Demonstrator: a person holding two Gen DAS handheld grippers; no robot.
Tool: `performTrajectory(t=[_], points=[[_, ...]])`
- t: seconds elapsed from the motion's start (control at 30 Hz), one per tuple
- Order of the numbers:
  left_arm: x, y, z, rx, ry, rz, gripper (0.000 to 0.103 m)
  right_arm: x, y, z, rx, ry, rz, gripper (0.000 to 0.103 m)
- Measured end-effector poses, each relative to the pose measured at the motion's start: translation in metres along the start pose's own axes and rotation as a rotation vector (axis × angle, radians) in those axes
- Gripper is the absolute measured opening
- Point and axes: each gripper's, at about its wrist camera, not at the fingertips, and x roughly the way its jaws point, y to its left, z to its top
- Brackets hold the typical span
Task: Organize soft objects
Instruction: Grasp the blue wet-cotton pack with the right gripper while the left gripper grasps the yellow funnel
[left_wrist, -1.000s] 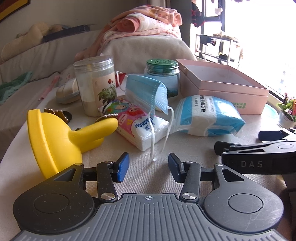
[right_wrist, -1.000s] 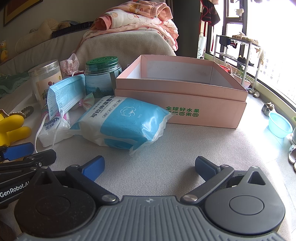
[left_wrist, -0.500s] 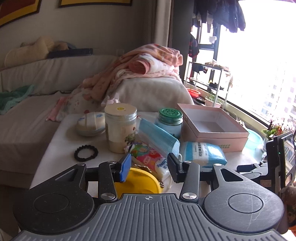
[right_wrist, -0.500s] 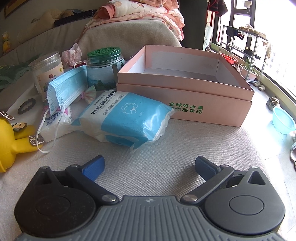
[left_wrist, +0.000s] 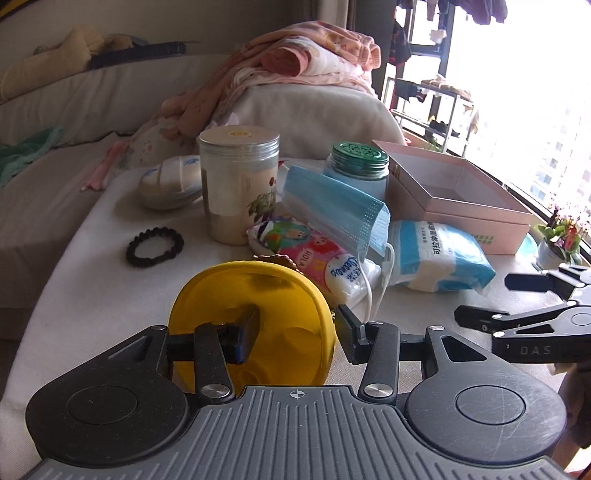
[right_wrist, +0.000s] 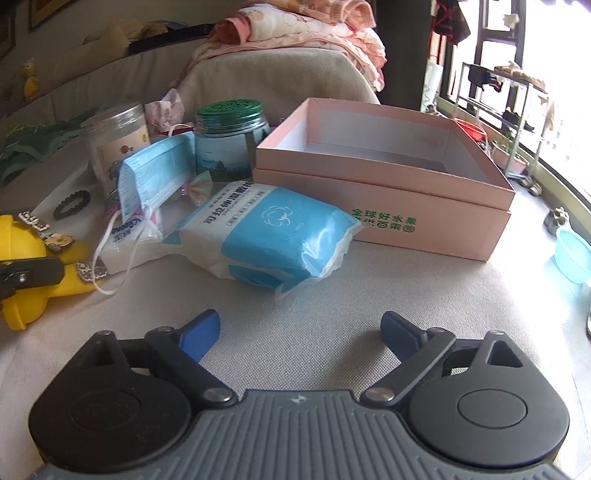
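My left gripper (left_wrist: 295, 328) is open, its fingers on either side of the rim of a yellow soft toy (left_wrist: 255, 306) on the table; whether the pads touch it is unclear. The toy also shows in the right wrist view (right_wrist: 33, 266). My right gripper (right_wrist: 299, 332) is open and empty above the table, in front of a blue-and-white cotton-pad pack (right_wrist: 273, 229). A blue face mask (left_wrist: 336, 206) leans on a colourful tissue pack (left_wrist: 325, 262). An open pink box (right_wrist: 388, 177) stands behind the pack.
A clear jar with powder (left_wrist: 238, 184), a green-lidded jar (left_wrist: 360, 162), a black bead bracelet (left_wrist: 155, 247) and a small round pouch (left_wrist: 168, 184) stand at the back. A sofa with a pink blanket (left_wrist: 306, 62) lies behind. A blue bowl (right_wrist: 574, 254) sits on the floor at the right.
My left gripper came down and forward from a raised position and now straddles the yellow toy's rim. My right gripper stayed open and shifted only slightly.
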Motion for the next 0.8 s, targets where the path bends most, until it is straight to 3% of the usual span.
performTrajectory(t=[0.1, 0.17, 0.33, 0.43, 0.5, 0.6, 0.67, 0.8], points=[[-0.002, 0.005, -0.001, 0.011, -0.001, -0.019, 0.042, -0.013, 0.007, 0.008, -0.135, -0.098, 0.012, 0.088], [-0.007, 0.010, -0.001, -0.004, -0.009, -0.057, 0.029, -0.013, 0.007, 0.021, -0.200, -0.129, 0.057, 0.088], [-0.022, 0.013, 0.001, 0.015, -0.034, -0.109, 0.014, 0.010, -0.002, 0.046, -0.187, -0.123, 0.113, 0.088], [-0.028, 0.013, 0.001, 0.040, -0.035, -0.114, 0.013, 0.030, -0.007, 0.049, -0.134, -0.014, 0.206, 0.088], [-0.028, 0.014, 0.001, 0.031, -0.021, -0.121, 0.013, 0.025, -0.004, 0.043, -0.120, 0.013, 0.252, 0.089], [-0.018, 0.014, 0.000, 0.015, 0.026, -0.152, 0.014, 0.001, 0.006, 0.036, -0.141, 0.033, 0.469, 0.088], [-0.009, 0.012, -0.002, 0.005, 0.056, -0.165, 0.016, -0.014, 0.019, 0.034, -0.210, -0.007, 0.450, 0.088], [0.001, 0.012, -0.002, -0.026, 0.069, -0.150, 0.020, -0.006, 0.034, 0.040, -0.272, -0.049, 0.299, 0.088]])
